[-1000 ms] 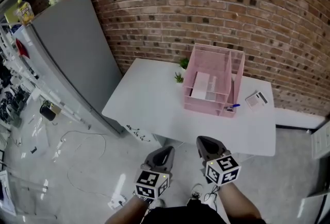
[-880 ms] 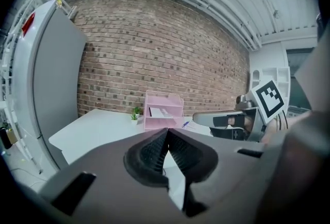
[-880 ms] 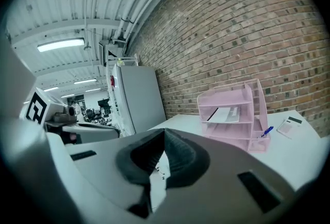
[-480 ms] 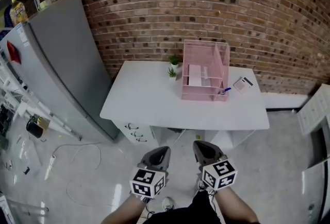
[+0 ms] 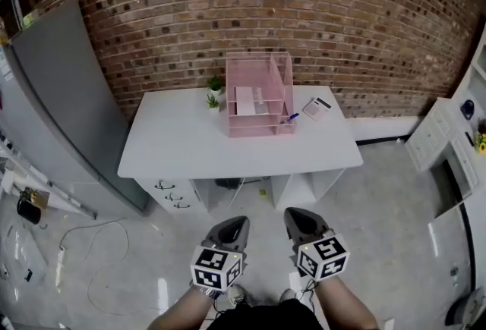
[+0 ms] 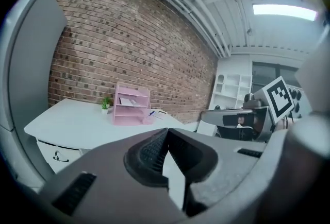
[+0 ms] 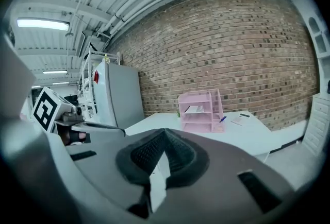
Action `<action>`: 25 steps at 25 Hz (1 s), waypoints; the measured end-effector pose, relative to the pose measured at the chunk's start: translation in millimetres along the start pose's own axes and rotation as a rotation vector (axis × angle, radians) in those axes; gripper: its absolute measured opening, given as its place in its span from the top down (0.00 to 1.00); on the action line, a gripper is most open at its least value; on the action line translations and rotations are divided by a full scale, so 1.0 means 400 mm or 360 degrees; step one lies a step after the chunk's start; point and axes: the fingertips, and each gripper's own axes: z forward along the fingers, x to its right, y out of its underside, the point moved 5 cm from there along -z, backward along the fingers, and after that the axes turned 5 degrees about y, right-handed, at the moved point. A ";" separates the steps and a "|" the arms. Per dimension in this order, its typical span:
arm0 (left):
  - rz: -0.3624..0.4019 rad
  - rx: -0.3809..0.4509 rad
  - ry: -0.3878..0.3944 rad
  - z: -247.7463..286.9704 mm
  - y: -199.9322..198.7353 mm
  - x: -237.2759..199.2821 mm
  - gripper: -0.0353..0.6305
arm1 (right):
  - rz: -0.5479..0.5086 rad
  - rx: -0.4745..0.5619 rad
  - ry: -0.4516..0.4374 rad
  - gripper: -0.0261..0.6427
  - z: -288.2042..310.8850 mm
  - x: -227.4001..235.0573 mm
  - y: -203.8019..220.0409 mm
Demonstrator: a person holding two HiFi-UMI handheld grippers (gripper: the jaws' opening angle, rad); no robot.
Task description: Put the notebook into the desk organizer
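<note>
A pink wire desk organizer [image 5: 258, 93] stands at the back of the white desk [image 5: 228, 150], with white paper on one of its shelves. A small notebook [image 5: 316, 108] lies flat on the desk just right of it, and a blue pen [image 5: 291, 117] lies between them. Both grippers hang low over the floor, well short of the desk. My left gripper [image 5: 237, 222] is shut and holds nothing. My right gripper [image 5: 293, 213] is shut and empty too. The organizer [image 6: 132, 110] looks small and far off in the left gripper view, and likewise the organizer [image 7: 200, 111] in the right gripper view.
Two small potted plants [image 5: 213, 91] stand left of the organizer. A tall grey cabinet [image 5: 61, 93] is left of the desk, white shelving [image 5: 456, 146] to the right, a brick wall behind. Cables [image 5: 83, 245] lie on the floor at left. Drawers sit under the desk.
The desk and organizer have slid left and shrunk in the head view, as the view has backed away and turned right. Both grippers stay shut side by side.
</note>
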 end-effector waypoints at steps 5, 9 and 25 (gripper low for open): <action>-0.0007 0.0015 -0.0025 0.015 0.007 0.084 0.94 | -0.0006 0.0013 -0.0024 0.96 -0.077 0.044 0.008; -0.0035 0.0013 -0.0090 0.028 0.014 0.166 0.94 | -0.0012 0.0034 -0.0097 0.96 -0.134 0.082 0.003; -0.0022 0.0049 -0.0316 0.017 0.044 0.382 0.94 | -0.0015 0.0088 -0.0349 0.96 -0.267 0.174 0.028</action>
